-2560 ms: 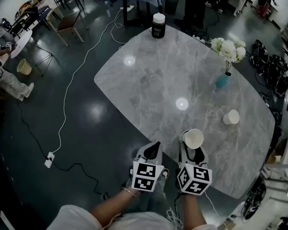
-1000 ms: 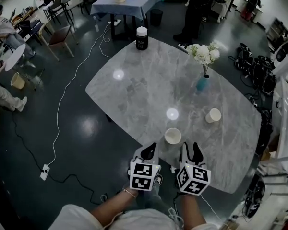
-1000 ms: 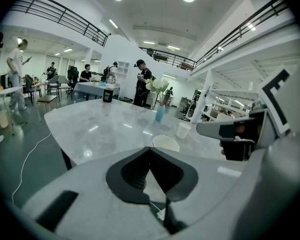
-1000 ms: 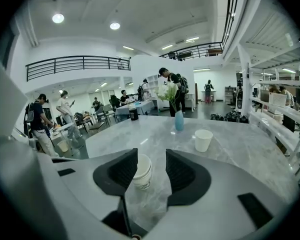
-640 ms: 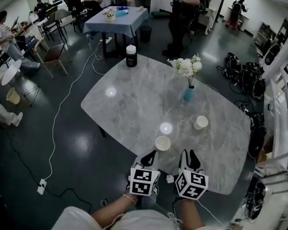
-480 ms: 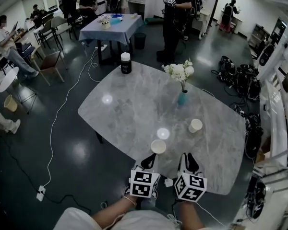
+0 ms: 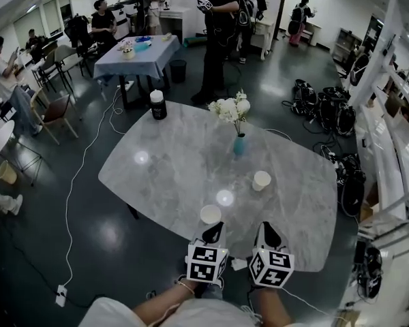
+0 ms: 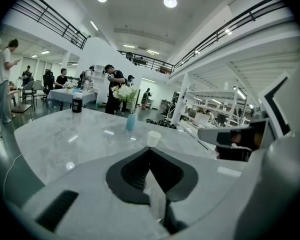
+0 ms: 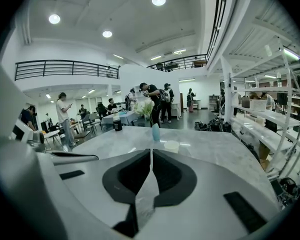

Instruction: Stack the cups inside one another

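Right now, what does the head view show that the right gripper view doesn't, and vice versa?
Head view only: the near cup, standing just ahead of the left gripper. Right gripper view only: the right gripper with its jaws together, having just closed with nothing between them, and the balcony railing. Both: the far cup, the blue vase of white flowers, the black jar and the marble table.

Side by side, both point forward and slightly down. The left gripper (image 7: 215, 231) has its jaws together and empty; the right gripper (image 7: 268, 231) has just been closing, its jaws meeting on nothing.
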